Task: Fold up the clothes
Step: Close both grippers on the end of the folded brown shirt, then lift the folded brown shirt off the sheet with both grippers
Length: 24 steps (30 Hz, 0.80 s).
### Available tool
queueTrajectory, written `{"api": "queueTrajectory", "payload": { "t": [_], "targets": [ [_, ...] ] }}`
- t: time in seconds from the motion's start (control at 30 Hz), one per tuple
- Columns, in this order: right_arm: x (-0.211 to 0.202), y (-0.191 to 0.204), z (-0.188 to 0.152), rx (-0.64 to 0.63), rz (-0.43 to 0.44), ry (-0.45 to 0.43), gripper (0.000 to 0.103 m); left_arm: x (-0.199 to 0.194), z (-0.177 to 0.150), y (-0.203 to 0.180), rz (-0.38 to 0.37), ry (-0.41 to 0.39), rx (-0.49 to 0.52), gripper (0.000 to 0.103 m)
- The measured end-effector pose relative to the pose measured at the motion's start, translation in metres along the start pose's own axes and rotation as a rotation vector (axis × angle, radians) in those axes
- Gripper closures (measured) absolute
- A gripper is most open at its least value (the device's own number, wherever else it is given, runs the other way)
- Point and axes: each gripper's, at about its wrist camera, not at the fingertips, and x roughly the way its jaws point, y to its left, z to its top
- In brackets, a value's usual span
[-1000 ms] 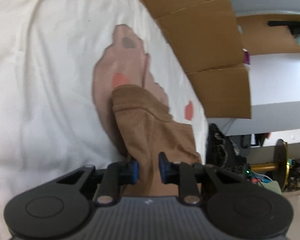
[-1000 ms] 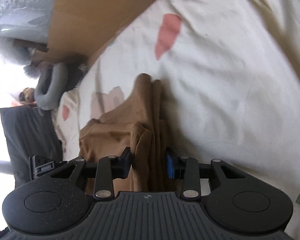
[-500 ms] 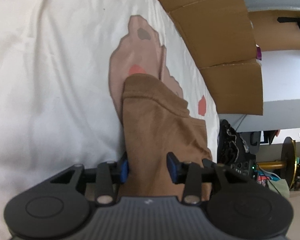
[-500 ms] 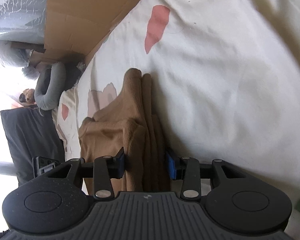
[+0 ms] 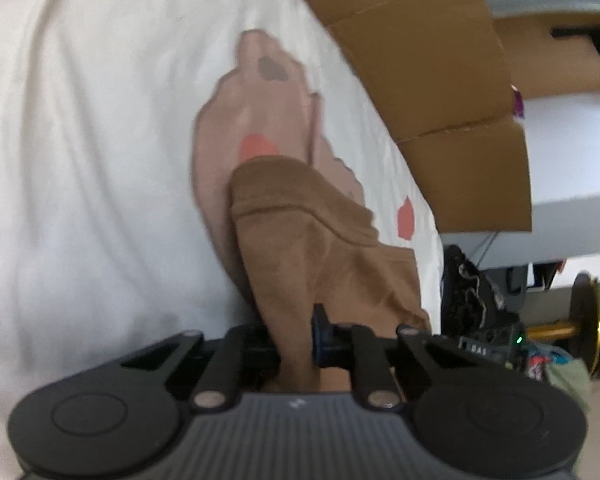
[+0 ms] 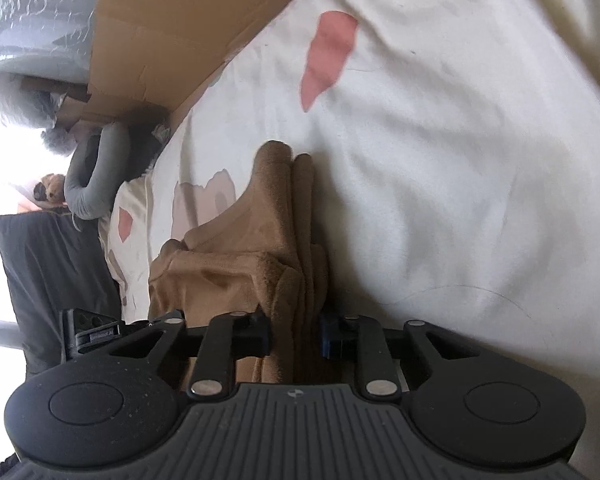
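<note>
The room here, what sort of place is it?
Probably a lived-in bedroom: a cream sheet spread like bedding, cardboard boxes along its edge, a neck pillow and a soft toy beyond.

Right gripper jaws just closed in, pinching the folded brown fleece garment on the cream bedsheet; pink patch at 12 o'clock, brown cardboard at 11.
</note>
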Motion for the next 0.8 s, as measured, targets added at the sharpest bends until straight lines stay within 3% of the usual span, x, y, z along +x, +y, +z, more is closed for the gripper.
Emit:
{"api": "queueTrajectory", "payload": {
  "t": [0.43, 0.8],
  "targets": [
    [-0.024, 0.039, -0.009, -0.119, -0.058, -0.056, 0.087, -0.019, -0.012, -0.048, 0.056, -0.061, 0.073, 0.094],
    [-0.064, 0.093, -0.025, -0.201, -0.089, -0.093, 0.088, -0.054, -0.032, -0.115, 0.124, -0.094, 0.160, 0.094]
  ]
}}
